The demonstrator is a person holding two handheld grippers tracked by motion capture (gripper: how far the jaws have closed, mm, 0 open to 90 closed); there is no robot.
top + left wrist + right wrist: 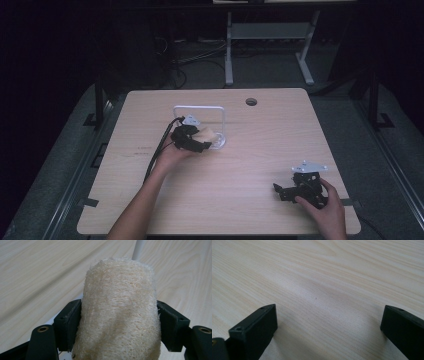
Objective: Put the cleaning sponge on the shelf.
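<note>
Dark floor and a metal frame lie beyond the bench [260,165], a pale wooden top with a round hole [251,102] near its far edge. Toward the middle of the far half stands a white wire rack [223,116]. Just in front of it, the left gripper [200,142] has its 2 jaws clamped on a beige loofah sponge [120,312], held beside the rack's base. Near the near right corner, the right gripper [280,192] rests low with jaws apart over bare wood.
</note>
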